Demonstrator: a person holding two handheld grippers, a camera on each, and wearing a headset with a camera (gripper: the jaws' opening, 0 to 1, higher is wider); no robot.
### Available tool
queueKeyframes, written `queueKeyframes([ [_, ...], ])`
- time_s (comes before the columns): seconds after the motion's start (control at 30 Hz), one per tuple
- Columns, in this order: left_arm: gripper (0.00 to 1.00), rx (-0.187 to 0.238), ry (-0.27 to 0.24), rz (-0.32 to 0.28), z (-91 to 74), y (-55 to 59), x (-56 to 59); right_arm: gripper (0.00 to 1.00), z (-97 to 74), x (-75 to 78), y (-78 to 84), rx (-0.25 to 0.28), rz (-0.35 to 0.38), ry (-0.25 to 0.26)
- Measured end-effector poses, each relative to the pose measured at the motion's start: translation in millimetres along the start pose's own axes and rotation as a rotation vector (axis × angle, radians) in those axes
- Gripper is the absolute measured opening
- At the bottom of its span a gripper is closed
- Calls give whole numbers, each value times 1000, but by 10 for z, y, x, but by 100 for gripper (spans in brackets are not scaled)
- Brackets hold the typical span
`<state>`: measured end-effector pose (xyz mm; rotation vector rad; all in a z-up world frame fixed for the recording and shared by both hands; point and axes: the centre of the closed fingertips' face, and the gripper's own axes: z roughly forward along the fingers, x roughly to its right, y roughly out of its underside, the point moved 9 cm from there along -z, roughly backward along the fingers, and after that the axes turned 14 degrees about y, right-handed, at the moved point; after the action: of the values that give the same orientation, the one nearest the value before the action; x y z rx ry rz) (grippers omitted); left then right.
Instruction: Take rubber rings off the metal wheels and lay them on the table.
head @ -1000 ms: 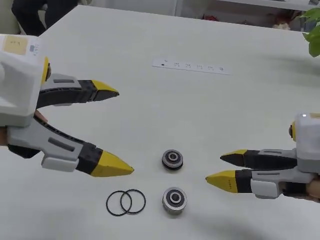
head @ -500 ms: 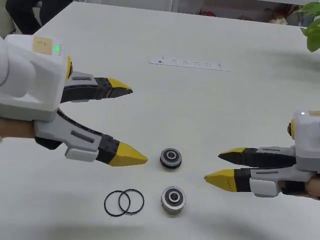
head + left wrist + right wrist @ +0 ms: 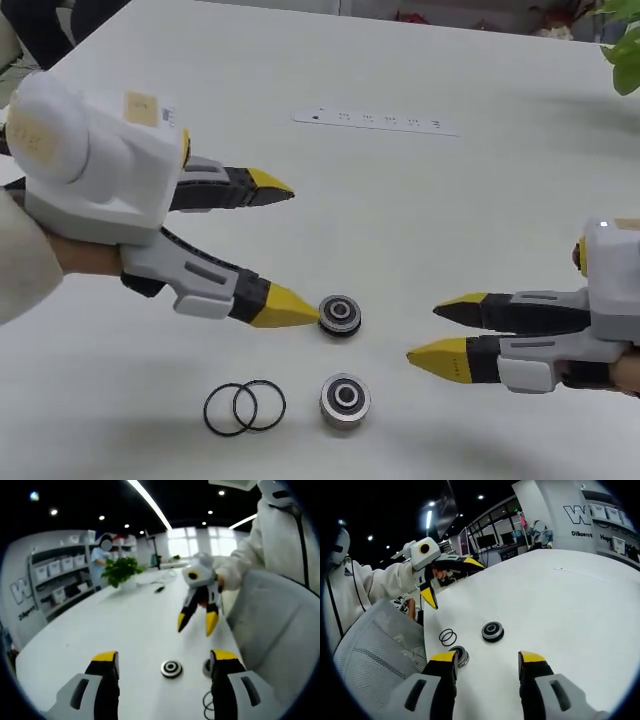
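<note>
Nearest, two rubber rings lie overlapping on the table, beside a silver-rimmed wheel. Just beyond sits a dark-rimmed wheel, one tip of the wide-spread left gripper just beside it. The right gripper hovers opposite, jaws parted, empty. Farther off lies a power strip

Your smooth matt white bench looks laminate-like. Far round metal wheel: matt black rubber rim. Near round metal wheel: bare shiny rim. Thin black rubber rings: matt.

Rubber rings are black, metal wheels silver-and-black, the table white, hand-held grippers yellow-tipped
</note>
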<state>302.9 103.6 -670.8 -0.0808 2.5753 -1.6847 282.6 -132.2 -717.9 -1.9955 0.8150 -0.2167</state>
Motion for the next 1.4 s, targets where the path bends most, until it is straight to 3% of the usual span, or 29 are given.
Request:
queueKeyframes([
  [0.47,58,12,5,-16,209,151,-133,44,25,41,7,-1,5,-1],
  [1.07,39,-42,75,-32,469,358,-109,42,95,48,25,-12,1,-15],
  [1.4,29,-64,87,-44,559,455,-140,42,118,64,22,-15,-5,-14],
])
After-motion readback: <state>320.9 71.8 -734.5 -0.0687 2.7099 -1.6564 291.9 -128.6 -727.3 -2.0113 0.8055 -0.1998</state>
